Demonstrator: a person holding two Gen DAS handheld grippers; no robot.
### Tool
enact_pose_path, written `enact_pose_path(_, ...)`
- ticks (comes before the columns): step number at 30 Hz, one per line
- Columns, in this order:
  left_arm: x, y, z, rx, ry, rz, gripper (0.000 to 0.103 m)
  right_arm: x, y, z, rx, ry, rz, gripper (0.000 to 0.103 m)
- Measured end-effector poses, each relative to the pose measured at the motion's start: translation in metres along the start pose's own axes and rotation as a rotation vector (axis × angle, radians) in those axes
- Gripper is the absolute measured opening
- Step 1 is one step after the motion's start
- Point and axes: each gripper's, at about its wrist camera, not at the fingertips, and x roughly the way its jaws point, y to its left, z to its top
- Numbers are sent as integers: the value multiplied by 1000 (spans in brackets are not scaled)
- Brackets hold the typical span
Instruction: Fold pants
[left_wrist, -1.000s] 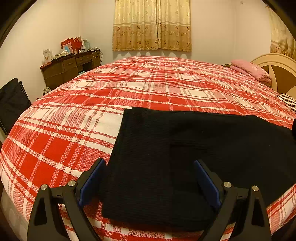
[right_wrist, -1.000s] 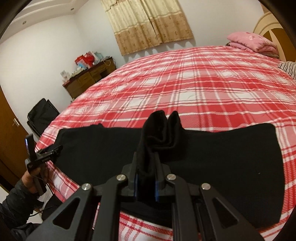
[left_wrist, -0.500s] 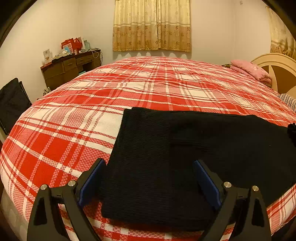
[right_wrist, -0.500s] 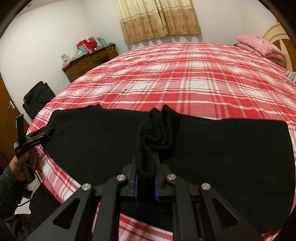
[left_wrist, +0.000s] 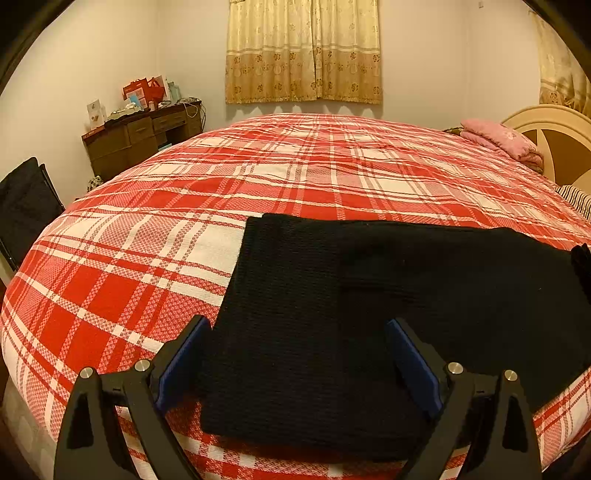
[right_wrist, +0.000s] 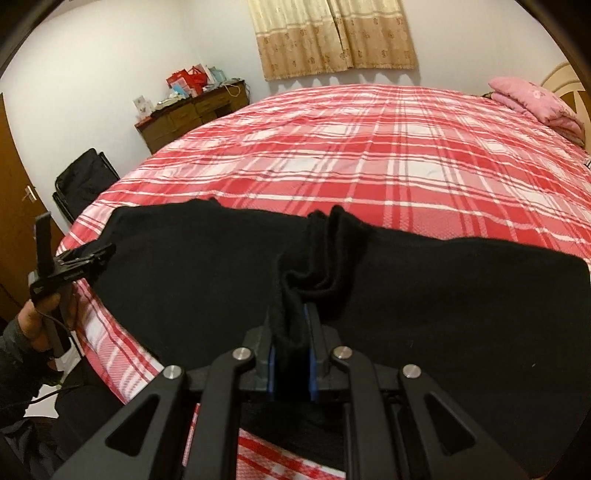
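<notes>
1. Where the red-and-white plaid bedspread (left_wrist: 295, 177) nears the bed's front edge, the black knit pants (left_wrist: 295, 332) lie flat across it.
2. R gripper (right_wrist: 291, 350): jaws clamped on a raised bunch of the pants' fabric, mid-garment.
3. L gripper (left_wrist: 295, 354): jaws wide apart, straddling the pants' left end, gripping nothing.
4. Bkgd: brown wooden dresser (left_wrist: 144, 136), pink folded blanket (left_wrist: 502, 142) by headboard.

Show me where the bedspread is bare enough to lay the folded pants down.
Free: the wide plaid bedspread beyond the black pants, up to the pink blanket, and a strip left of the pants. Crowded: the near edge, where the pants lie, the right gripper pinches a bunch, and the open left gripper hovers.
</notes>
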Motion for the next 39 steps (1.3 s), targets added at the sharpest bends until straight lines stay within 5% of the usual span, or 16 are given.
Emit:
enact_pose_path(7, 0, 0, 0, 2, -1, -2, 97, 9, 12, -3, -78, 21, -34, 22)
enact_pose_path(8, 0, 0, 0, 3, -1, -3, 97, 8, 11, -3, -72, 15, -28, 25)
enact_pose_path(10, 1, 1, 1, 5, 1, -8, 97, 6, 11, -4, -68, 13, 7, 51)
enact_pose_path(15, 1, 2, 1, 8, 0, -15, 97, -24, -1, -2, -55, -14, -9, 63)
enact_pose_path(19, 3, 6, 3, 3, 8, -22, 97, -62, -51, 1, 97, -93, -51, 76)
enact_pose_path(23, 3, 4, 2, 2, 8, -19, 97, -74, -114, -5, 323, -107, -111, 76)
enact_pose_path(26, 2, 4, 1, 4, 12, -24, 97, -62, -141, -14, 421, -66, -60, 76)
enact_pose_path(30, 1, 5, 0, 10, 14, -46, 97, -71, -123, -4, 370, -90, -85, 78)
enact_pose_path(37, 0, 7, -1, 12, 18, -51, 97, -39, -57, 34, 201, -88, 34, 77)
enact_pose_path(39, 0, 8, 0, 12, 21, -60, 97, -21, -43, 40, 166, -70, 43, 67)
